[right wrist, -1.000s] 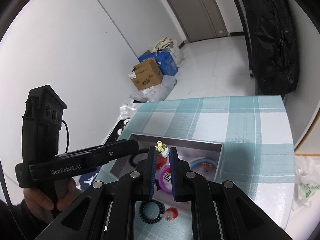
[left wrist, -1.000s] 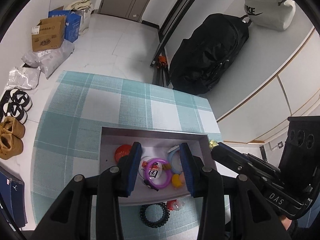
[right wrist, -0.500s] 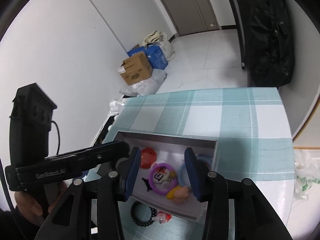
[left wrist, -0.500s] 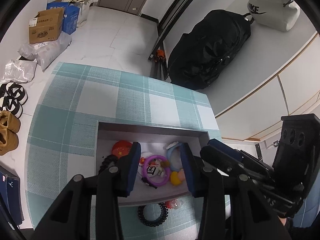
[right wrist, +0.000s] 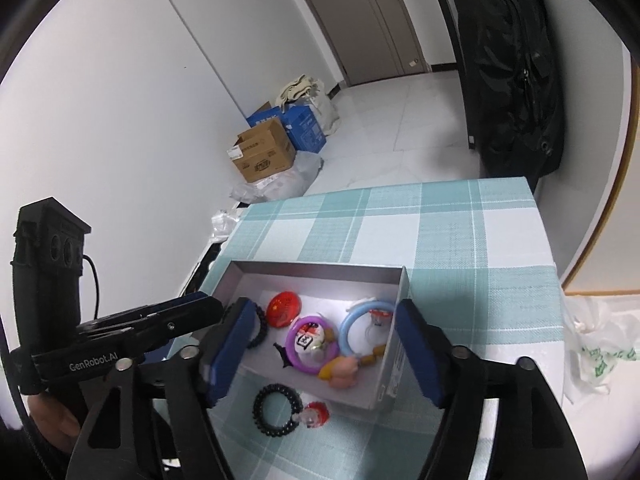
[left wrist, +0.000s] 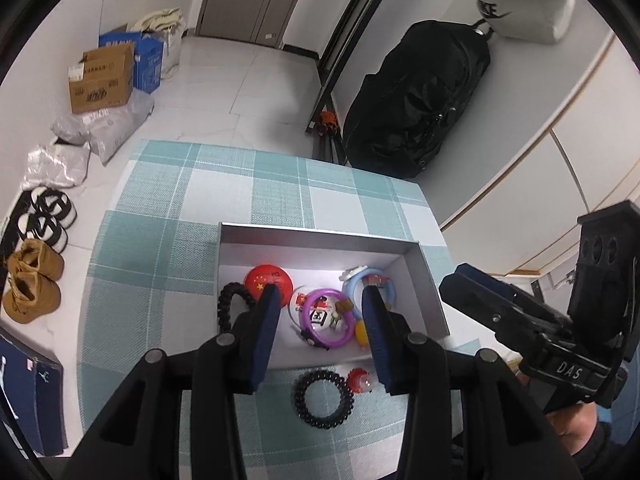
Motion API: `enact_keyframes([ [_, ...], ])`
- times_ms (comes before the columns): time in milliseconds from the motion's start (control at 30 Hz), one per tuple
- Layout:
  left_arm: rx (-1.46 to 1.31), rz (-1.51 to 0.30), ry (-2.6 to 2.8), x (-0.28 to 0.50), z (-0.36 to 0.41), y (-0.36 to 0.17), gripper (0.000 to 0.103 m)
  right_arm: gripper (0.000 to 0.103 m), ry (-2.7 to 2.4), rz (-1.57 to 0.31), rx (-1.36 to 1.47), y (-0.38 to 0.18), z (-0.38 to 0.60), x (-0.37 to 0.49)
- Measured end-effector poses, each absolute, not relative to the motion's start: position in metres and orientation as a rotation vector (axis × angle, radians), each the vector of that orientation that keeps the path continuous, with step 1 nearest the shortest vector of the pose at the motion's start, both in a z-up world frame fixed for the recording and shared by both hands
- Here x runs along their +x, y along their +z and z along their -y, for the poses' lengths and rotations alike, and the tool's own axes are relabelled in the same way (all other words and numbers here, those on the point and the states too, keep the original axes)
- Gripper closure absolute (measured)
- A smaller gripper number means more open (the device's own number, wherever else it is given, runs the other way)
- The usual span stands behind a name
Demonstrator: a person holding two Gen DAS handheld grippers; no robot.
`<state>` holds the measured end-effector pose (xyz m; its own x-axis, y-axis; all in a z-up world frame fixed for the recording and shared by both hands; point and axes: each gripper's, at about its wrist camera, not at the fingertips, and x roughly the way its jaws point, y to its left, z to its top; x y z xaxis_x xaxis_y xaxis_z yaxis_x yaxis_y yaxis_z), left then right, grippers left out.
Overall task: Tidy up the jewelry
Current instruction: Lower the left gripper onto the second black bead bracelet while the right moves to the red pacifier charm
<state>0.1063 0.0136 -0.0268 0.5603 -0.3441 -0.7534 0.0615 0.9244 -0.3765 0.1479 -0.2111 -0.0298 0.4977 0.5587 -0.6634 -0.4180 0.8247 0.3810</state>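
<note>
A grey open box (left wrist: 320, 237) (right wrist: 316, 268) sits on the teal plaid cloth. It holds a red badge (left wrist: 269, 278) (right wrist: 283, 305), a purple ring (left wrist: 329, 318) (right wrist: 312, 339), a light blue ring (left wrist: 370, 284) (right wrist: 362, 328), a black beaded bracelet (left wrist: 227, 307) and small charms. A black coil hair tie (left wrist: 323, 398) (right wrist: 277, 409) with a red charm (left wrist: 362, 381) (right wrist: 315, 414) lies on the cloth in front of the box. My left gripper (left wrist: 320, 332) is open and empty above the box's near side. My right gripper (right wrist: 324, 352) is open and empty above the box.
The plaid table cloth (left wrist: 248, 192) (right wrist: 460, 240) ends at the table edges. On the floor are cardboard boxes (left wrist: 102, 78) (right wrist: 262, 154), shoes (left wrist: 32, 276) and a black bag (left wrist: 416, 108). A plastic bag (right wrist: 596, 356) lies right of the table.
My right gripper opened and let a small yellow-green charm drop into the box. Both grippers have lifted a little above the box.
</note>
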Motion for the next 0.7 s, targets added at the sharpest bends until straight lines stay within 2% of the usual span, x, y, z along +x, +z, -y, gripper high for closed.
enact_keyframes([
  [100, -0.291, -0.944, -0.254, 0.097, -0.009, -0.025, 0.066, 0.02, 0.593, -0.859, 0.167, -0.03, 0.212, 0.141],
  [267, -0.242, -0.935, -0.26, 0.081, -0.003, -0.022, 0.064, 0.017, 0.574, -0.872, 0.142, -0.033, 0.216, 0.131],
  [333, -0.233, -0.927, -0.267, 0.074, -0.003, -0.02, 0.052, 0.015, 0.568, -0.879, 0.136, -0.034, 0.218, 0.127],
  [400, -0.222, -0.926, -0.277, 0.066, -0.001, -0.021, 0.049, 0.013, 0.559, -0.875, 0.131, -0.033, 0.22, 0.122],
  [700, -0.128, -1.075, -0.223, 0.061, 0.007, -0.058, 0.048, 0.012, 0.55, -0.841, 0.127, -0.027, 0.231, 0.103],
])
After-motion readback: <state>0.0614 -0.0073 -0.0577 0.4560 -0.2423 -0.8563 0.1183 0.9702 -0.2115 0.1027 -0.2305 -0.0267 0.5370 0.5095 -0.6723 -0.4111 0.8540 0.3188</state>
